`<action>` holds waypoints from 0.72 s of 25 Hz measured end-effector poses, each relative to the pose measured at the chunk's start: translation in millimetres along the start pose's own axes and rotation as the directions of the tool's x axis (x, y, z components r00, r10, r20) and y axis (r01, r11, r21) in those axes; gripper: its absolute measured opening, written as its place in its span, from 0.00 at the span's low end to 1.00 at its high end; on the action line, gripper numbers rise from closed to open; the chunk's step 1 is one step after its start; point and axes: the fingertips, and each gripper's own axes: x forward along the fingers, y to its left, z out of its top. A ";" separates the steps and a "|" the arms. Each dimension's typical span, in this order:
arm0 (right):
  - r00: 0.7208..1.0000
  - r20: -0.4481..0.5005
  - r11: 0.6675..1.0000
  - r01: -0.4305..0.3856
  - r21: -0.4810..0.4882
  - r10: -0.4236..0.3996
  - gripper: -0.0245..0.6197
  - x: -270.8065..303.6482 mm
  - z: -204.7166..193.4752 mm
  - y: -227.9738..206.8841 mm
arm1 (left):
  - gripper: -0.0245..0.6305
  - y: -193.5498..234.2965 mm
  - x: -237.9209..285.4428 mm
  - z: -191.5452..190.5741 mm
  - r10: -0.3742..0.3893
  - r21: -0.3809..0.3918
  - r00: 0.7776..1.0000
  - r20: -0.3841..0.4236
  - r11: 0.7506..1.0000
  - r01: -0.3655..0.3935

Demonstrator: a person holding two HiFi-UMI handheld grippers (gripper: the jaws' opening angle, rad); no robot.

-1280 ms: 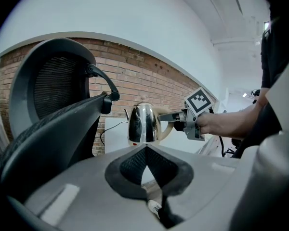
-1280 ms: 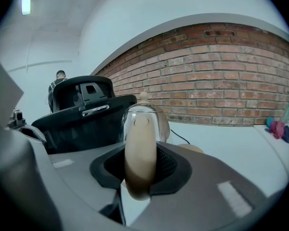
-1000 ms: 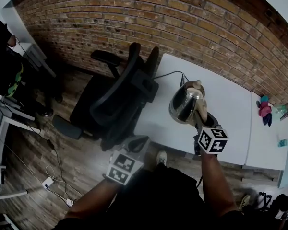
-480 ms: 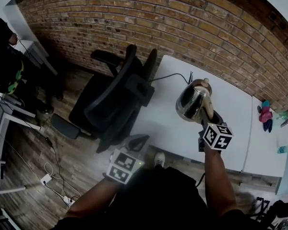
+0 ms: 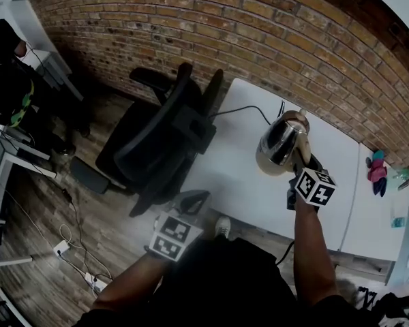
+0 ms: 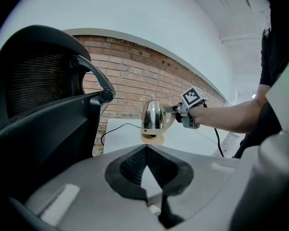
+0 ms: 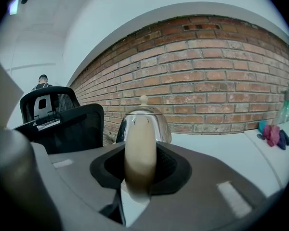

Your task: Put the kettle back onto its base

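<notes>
Plainly, the right tool (image 5: 302, 159) is clamped on the beige handle (image 7: 140, 153) of the kettle (image 5: 281, 144), held over the white tabletop (image 5: 242, 182). The kettle's body hides where the cord (image 5: 240, 108) ends, so the base cannot be made out. The left tool (image 6: 145, 149), jaws together and empty, sits low beside the office chair (image 5: 163, 138).

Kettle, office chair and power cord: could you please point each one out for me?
kettle (image 5: 278, 142), head view, shiny steel body.
office chair (image 5: 160, 131), head view, black backrest.
power cord (image 5: 244, 107), head view, middle of its visible run.
</notes>
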 end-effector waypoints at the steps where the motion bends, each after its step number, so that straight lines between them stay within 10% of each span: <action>1: 1.000 -0.002 1.000 0.005 0.001 -0.005 0.23 1.7 0.4 -3.0 | 0.04 0.7 0.9 0.2 0.003 -0.003 1.000 0.000 1.000 -0.003; 18: 0.998 -0.030 0.997 0.051 0.061 -0.049 0.23 14.0 -2.6 -34.0 | 0.04 -0.3 15.6 -3.9 0.008 -0.022 1.000 -0.020 1.000 -0.009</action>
